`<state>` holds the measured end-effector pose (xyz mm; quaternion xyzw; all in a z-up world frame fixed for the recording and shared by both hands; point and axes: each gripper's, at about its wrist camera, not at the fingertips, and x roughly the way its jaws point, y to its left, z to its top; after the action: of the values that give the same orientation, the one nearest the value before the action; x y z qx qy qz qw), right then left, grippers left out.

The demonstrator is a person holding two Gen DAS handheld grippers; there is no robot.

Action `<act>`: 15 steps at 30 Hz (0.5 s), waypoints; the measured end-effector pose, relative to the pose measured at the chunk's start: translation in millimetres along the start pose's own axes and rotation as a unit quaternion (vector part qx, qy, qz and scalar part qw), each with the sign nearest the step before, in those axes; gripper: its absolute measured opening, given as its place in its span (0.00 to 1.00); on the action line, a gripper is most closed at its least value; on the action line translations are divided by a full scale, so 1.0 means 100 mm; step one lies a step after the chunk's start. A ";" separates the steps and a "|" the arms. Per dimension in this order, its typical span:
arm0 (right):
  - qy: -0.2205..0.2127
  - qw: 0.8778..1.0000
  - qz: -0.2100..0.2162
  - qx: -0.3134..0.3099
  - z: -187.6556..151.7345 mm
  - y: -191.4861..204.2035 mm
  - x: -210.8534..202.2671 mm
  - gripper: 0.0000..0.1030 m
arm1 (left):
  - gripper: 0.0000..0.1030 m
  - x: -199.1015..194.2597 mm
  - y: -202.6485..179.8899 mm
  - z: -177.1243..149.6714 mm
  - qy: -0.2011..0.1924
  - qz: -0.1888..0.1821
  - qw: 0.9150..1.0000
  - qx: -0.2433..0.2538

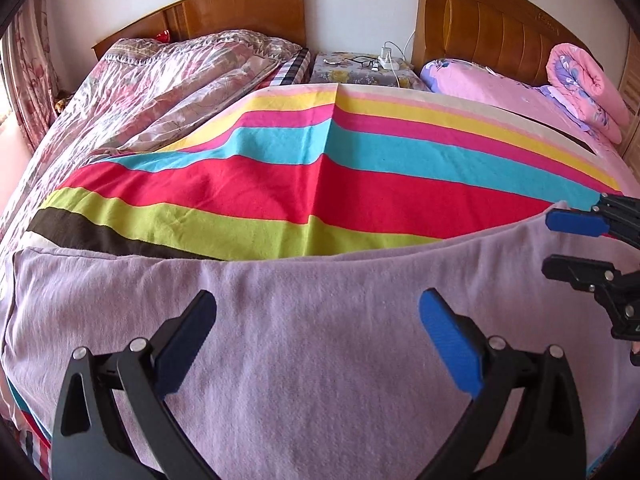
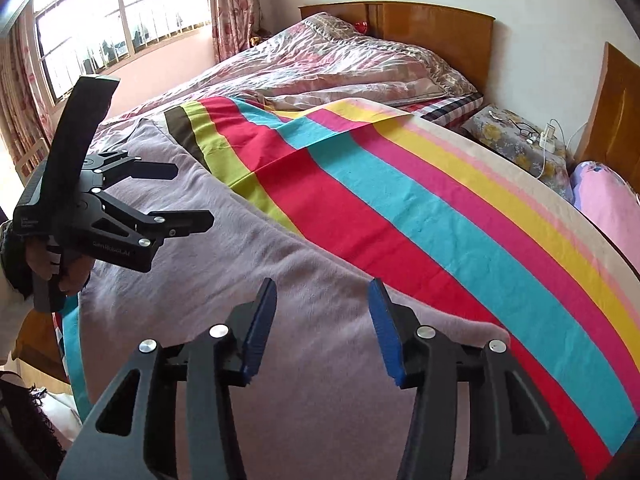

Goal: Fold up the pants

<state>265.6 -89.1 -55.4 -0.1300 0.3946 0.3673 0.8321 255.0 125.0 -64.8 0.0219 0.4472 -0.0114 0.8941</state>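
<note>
Lavender pants (image 1: 304, 344) lie crosswise under both hand-held grippers: the left hand-held gripper (image 1: 318, 334) gapes wide and empty, the right hand-held gripper (image 2: 322, 330) half-open, nearer their end, clasping nothing.

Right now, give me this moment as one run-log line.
pants: flat on striped blanket | left claw: open, above pants | right claw: open, nothing gripped
</note>
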 end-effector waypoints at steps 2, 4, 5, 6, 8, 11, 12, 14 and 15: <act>0.016 0.999 0.024 -0.035 0.13 0.05 0.16 0.37 | 0.98 -0.06 0.01 -0.12 -0.002 0.003 1.000 -0.006; 0.031 0.996 0.044 -0.072 0.24 0.14 0.31 0.37 | 0.98 -0.09 0.07 -0.24 -0.002 0.013 1.000 -0.020; 0.033 0.994 0.055 -0.088 0.28 0.19 0.37 0.37 | 0.98 -0.11 0.10 -0.29 -0.004 0.019 0.999 -0.027; 0.036 0.992 0.065 -0.101 0.33 0.24 0.43 0.37 | 0.98 -0.13 0.12 -0.34 -0.006 0.020 0.999 -0.034; 0.041 0.988 0.081 -0.123 0.42 0.33 0.54 0.37 | 0.98 -0.16 0.17 -0.40 -0.009 0.012 0.999 -0.051; 0.061 0.981 0.100 -0.154 0.49 0.43 0.71 0.34 | 0.98 -0.20 0.19 -0.42 -0.017 0.004 0.998 -0.061; 0.069 0.978 0.104 -0.165 0.49 0.47 0.75 0.30 | 0.98 -0.21 0.19 -0.41 -0.018 0.003 0.998 -0.061; 0.077 0.974 0.101 -0.188 0.47 0.53 0.80 0.27 | 0.98 -0.21 0.19 -0.39 -0.019 0.003 0.998 -0.060; 0.075 0.973 0.100 -0.193 0.47 0.55 0.80 0.24 | 0.98 -0.21 0.18 -0.38 -0.020 0.002 0.998 -0.061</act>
<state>286.8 13.7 -80.9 -0.2751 0.3888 0.5074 0.7181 212.7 145.1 -69.8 -0.0318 0.4292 0.0169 0.9025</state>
